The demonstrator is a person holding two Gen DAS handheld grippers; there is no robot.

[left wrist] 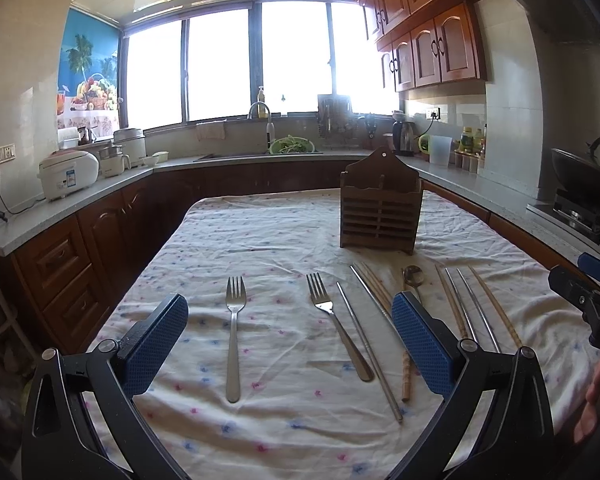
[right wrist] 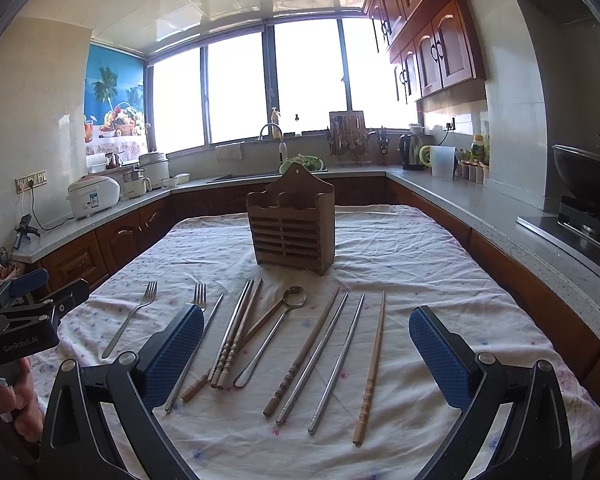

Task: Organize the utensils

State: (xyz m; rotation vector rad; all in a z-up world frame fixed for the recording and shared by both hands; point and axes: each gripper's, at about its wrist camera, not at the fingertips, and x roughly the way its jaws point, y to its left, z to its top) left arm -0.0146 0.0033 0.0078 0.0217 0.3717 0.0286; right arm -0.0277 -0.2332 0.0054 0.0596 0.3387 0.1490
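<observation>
Seen from the left wrist: left gripper spread wide, holding nothing, touching nothing, raised over the near edge of the flowered tablecloth. Between the blue pads lie two forks, left fork and right fork, both with tines far and handles near, long axes running near-to-far. Just right of the right fork, a steel chopstick, slightly slanted, then wooden ones partly hidden by the right pad. Spoon further right, bowl far. Wooden utensil holder upright at the far right, well apart from the cutlery row, empty as far as can be told. Seen from the right wrist: right gripper likewise wide apart and empty, clear of everything. Directly ahead between its fingers, a fan of chopsticks: a bunched wooden group to the left, the spoon beside it, then four separate sticks to the right, the rightmost wooden one nearly straight near-to-far. Holder dead ahead beyond them, front slats facing the camera. Judged from this: forks nearer the left claw, chopsticks and spoon nearer the right; any pick likely needs the jaws turned across a handle's long axis, then a lift far toward the holder's open top
</observation>
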